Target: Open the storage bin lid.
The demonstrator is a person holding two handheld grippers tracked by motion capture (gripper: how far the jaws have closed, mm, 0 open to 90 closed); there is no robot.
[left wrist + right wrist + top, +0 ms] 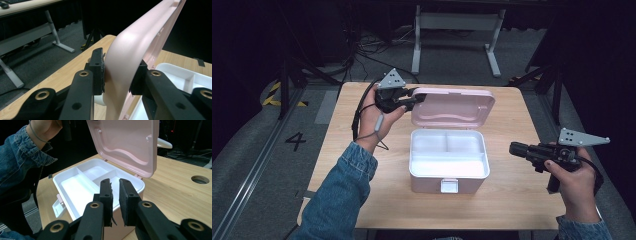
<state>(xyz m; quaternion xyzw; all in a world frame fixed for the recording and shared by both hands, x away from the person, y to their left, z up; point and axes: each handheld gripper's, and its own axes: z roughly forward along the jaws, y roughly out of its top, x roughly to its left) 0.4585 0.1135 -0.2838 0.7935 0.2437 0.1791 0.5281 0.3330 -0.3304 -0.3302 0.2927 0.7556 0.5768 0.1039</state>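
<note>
- High view: a pale wooden desk stands on a grey carpeted floor in a dark room. A "4" is marked on the floor at the left, with yellow-and-black tape farther off.
- A white desk frame stands beyond the far edge, with cables trailing on the floor to its left.
- A pink box sits in the middle of the desk, its white inside split into compartments and its latch on the near side.
- The lid stands raised at the far side. The left gripper meets its left edge.
- The right gripper hangs over the desk's right side, well apart from the box, pointing left.
- Both forearms wear denim sleeves.
- Left gripper view: the left gripper pinches the lid's curved edge, one pad on each face. The desk runs off to the left, with grey carpet and a white frame beyond.
- Right gripper view: the right gripper has its pads nearly pressed together, a slim gap between them and nothing held.
- Past it lie the open box and the upright lid. A round hole is cut in the desk at the right.
</note>
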